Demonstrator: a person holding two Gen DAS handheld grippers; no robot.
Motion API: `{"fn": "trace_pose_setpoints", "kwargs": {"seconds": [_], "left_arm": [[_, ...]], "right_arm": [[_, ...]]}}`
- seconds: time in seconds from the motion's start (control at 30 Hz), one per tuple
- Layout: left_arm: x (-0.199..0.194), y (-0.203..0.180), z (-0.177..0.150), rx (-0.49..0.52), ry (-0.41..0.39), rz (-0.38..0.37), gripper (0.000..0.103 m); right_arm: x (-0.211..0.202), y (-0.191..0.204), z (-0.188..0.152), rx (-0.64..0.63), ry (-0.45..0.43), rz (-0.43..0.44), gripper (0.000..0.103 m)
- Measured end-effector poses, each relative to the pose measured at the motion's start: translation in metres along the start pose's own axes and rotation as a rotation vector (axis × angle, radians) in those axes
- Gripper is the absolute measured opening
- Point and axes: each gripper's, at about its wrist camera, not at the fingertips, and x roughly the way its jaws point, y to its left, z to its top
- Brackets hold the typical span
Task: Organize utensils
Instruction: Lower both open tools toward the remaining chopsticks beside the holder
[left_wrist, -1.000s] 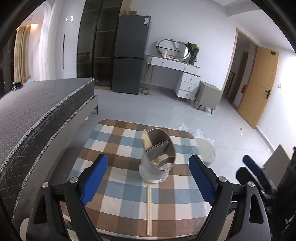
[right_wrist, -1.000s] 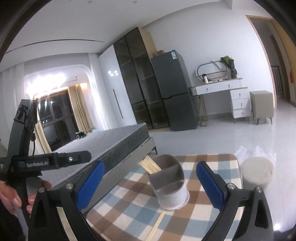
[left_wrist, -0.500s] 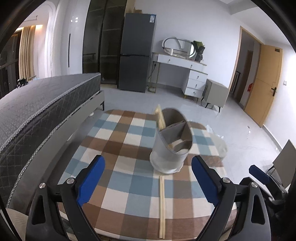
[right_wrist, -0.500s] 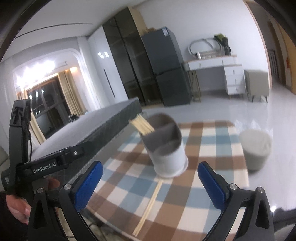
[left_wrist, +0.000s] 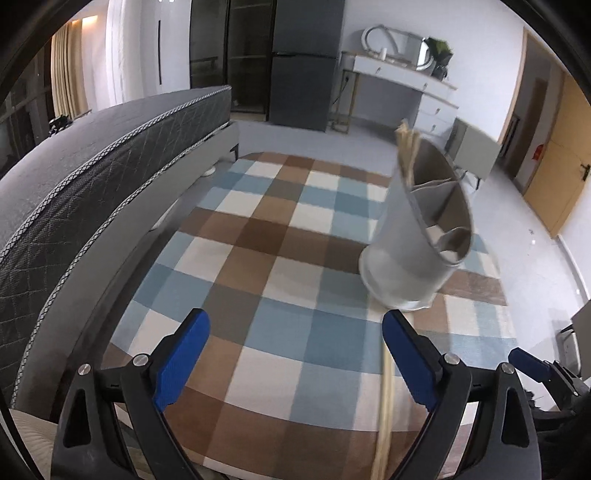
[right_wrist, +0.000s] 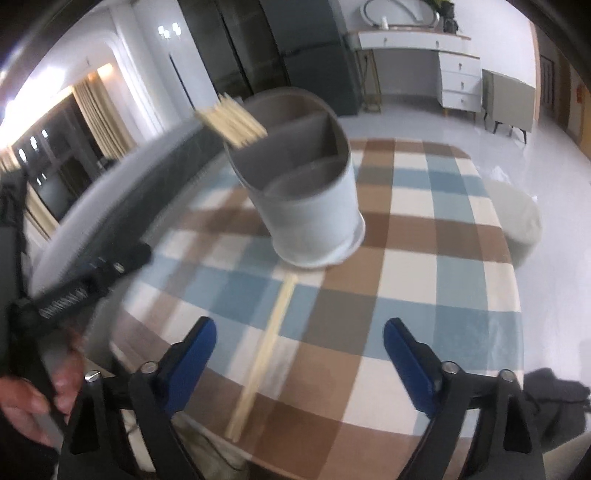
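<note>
A grey divided utensil holder stands on the checked tablecloth. A bundle of wooden chopsticks sticks out of its far compartment. A loose pair of chopsticks lies on the cloth in front of the holder. My left gripper hangs open over the cloth, left of the loose pair, with nothing between its pads. My right gripper is above the loose pair with its jaws closing; the pads touch nothing.
A dark mattress on a grey bed frame runs along the table's left side. A pale round stool stands beyond the table's right edge. A hand holds the left gripper's body at the left of the right wrist view.
Both grippers have sunk toward the table and tipped downward, so the holder and loose chopsticks appear larger and nearer. The right gripper's blue fingers stand a little closer together.
</note>
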Motion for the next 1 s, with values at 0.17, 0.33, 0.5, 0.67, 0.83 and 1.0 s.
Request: {"fn": "trace_pose_setpoints", "kwargs": {"seconds": [0.17,0.33,0.5,0.67,0.83,1.0], "left_arm": [[0.007,0.010,0.004,-0.050,0.024,0.003,0.092],[0.019,0.028,0.007,-0.141,0.078,0.010,0.092],[0.030,0.046,0.007,-0.236,0.138,0.001,0.092],[0.030,0.052,0.008,-0.264,0.150,0.006,0.092],[0.030,0.054,0.007,-0.275,0.165,-0.002,0.092],[0.029,0.056,0.009,-0.284,0.164,-0.006,0.092]], "right_arm": [[0.041,0.002,0.004,0.001,0.122,-0.018,0.067],[0.079,0.006,0.012,-0.004,0.206,-0.052,0.046],[0.107,0.010,0.021,0.033,0.267,-0.053,0.031],[0.116,0.026,0.022,-0.049,0.287,-0.136,0.022],[0.116,0.033,0.020,-0.089,0.330,-0.157,0.020],[0.118,0.040,0.022,-0.145,0.355,-0.169,0.019]]}}
